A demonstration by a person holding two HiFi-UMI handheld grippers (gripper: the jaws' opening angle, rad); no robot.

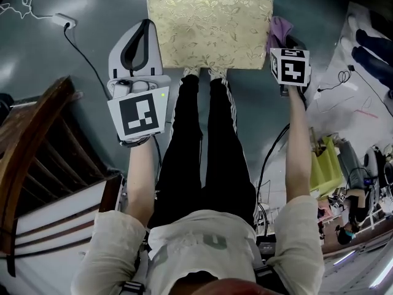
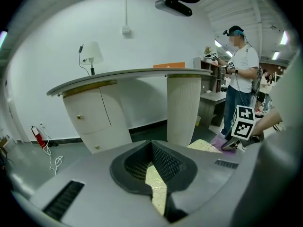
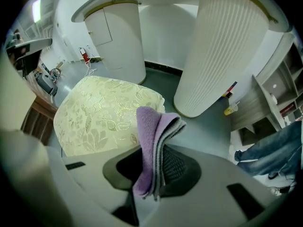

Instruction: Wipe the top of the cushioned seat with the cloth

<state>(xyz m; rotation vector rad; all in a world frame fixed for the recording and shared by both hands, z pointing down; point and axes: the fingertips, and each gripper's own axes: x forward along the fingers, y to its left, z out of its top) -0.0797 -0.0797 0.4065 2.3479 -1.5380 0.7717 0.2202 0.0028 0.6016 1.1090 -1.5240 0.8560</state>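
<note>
The cushioned seat (image 1: 209, 26), covered in gold floral fabric, stands on the floor just past my feet. My right gripper (image 1: 287, 45) hangs at the seat's right edge, shut on a folded purple cloth (image 1: 279, 29). In the right gripper view the cloth (image 3: 151, 126) sticks up from between the jaws of that gripper (image 3: 154, 162), with the seat (image 3: 99, 112) to the left and below. My left gripper (image 1: 142, 35) hovers at the seat's left edge, shut and empty. In the left gripper view this gripper (image 2: 151, 148) has its pads meeting, and a strip of seat (image 2: 156, 188) shows beneath them.
A dark wooden chair (image 1: 37, 158) stands at the left, a power strip with its cable (image 1: 64, 21) on the floor behind it. Yellow items and cables (image 1: 325, 165) lie at the right. A white curved counter on a ribbed column (image 3: 222, 51) rises beyond the seat. A person (image 2: 239, 74) stands farther back.
</note>
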